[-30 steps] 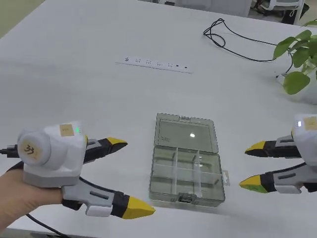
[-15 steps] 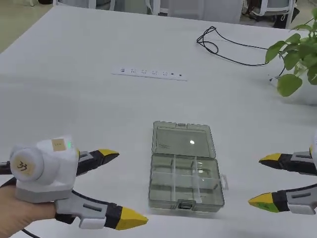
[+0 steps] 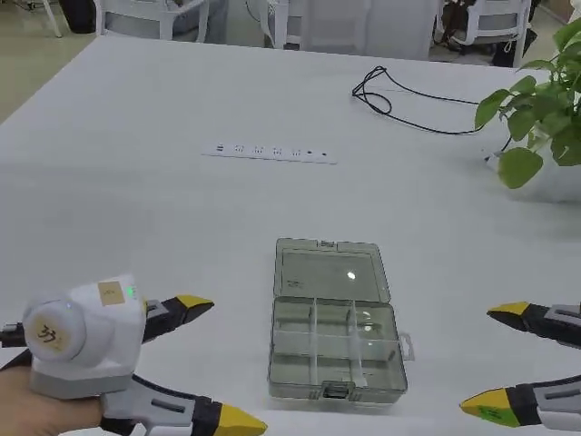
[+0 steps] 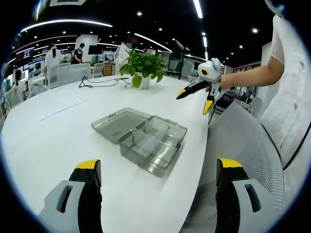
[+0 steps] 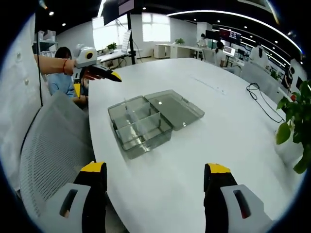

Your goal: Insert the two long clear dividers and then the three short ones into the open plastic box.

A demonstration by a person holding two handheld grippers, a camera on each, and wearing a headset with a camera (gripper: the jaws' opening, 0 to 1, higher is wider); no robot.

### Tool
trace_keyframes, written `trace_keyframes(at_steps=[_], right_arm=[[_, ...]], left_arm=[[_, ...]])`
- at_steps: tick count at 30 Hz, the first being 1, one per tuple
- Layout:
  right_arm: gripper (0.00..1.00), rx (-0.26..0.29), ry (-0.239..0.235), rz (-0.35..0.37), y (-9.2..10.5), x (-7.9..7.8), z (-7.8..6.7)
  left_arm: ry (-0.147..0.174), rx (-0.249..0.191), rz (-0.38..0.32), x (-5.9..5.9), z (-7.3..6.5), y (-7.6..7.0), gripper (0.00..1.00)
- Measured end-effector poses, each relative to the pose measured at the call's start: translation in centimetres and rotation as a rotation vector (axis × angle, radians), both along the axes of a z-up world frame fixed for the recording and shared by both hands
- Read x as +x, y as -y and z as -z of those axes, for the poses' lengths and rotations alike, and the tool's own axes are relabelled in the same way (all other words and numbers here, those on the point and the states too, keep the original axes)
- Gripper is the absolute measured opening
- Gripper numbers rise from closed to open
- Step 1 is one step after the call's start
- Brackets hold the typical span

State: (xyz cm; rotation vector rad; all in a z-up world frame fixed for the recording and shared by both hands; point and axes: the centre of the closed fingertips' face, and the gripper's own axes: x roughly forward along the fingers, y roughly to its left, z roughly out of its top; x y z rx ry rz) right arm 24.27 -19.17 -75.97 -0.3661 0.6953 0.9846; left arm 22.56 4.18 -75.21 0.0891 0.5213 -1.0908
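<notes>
The open clear grey plastic box [image 3: 337, 351] lies near the table's front edge, its lid [image 3: 331, 271] flat behind it. Clear dividers [image 3: 314, 338] stand inside and split it into several compartments. My left gripper [image 3: 218, 365] is open and empty, left of the box and apart from it. My right gripper [image 3: 497, 361] is open and empty to the right of the box. In the left gripper view the box [image 4: 151, 140] lies ahead of the open left gripper [image 4: 158, 167], with the right gripper [image 4: 197, 91] beyond. In the right gripper view the box [image 5: 140, 124] lies ahead of the open right gripper [image 5: 154, 168].
A white power strip [image 3: 270, 152] lies mid-table, with a coiled black cable [image 3: 399, 98] behind it and a potted plant [image 3: 536, 109] at the right. A mesh chair [image 5: 48, 141] stands at the table's near edge. Chairs stand at the far end.
The head camera has tilted up. Both grippers have drawn back from the box toward the near edge, the right one also farther right. Both stay open.
</notes>
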Motion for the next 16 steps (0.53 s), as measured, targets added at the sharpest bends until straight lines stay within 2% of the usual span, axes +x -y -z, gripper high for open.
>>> trace_keyframes(at_steps=[16], right_arm=[[0.85, -0.001, 0.001, -0.005, -0.35, 0.08, 0.06]], left_arm=[[0.011, 0.003, -0.003, -0.11, -0.18, -0.28, 1.0]])
